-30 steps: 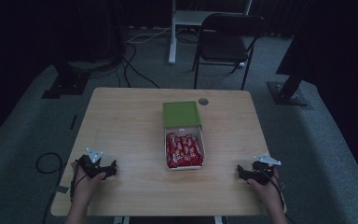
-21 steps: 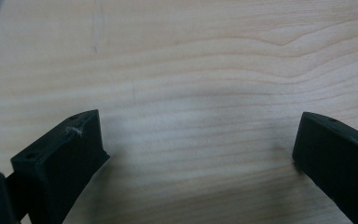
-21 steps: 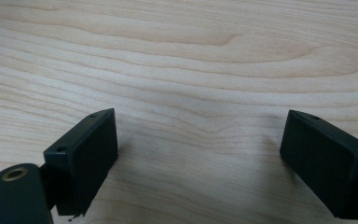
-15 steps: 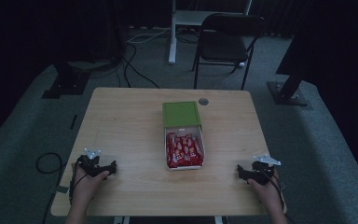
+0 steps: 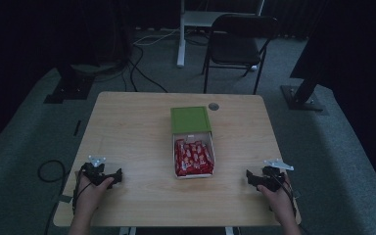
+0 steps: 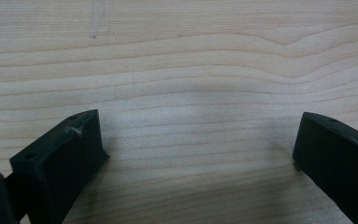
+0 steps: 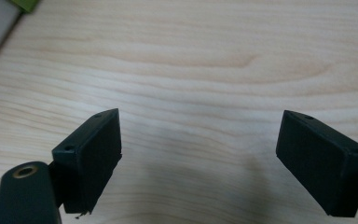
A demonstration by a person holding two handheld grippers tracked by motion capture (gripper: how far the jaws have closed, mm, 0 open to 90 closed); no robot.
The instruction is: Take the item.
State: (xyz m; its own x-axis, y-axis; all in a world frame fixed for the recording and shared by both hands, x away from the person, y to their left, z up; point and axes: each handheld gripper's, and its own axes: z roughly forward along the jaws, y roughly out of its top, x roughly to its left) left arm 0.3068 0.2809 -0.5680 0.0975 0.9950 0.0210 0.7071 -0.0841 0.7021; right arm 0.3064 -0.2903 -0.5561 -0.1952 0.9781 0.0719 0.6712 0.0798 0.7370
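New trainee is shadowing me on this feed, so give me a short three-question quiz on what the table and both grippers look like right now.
1. True or false: the box with the green lid stands open.
2. What fills it? A) red packets B) screws C) nothing
3. How do the jaws of the left gripper and the right gripper stand?

Key: 1 true. 2 A, red packets. 3 Both wide apart over bare table, holding nothing.

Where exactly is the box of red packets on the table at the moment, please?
In the high view, the box of red packets sits near the table's centre, touching the green lid behind it, between the left gripper and right gripper.
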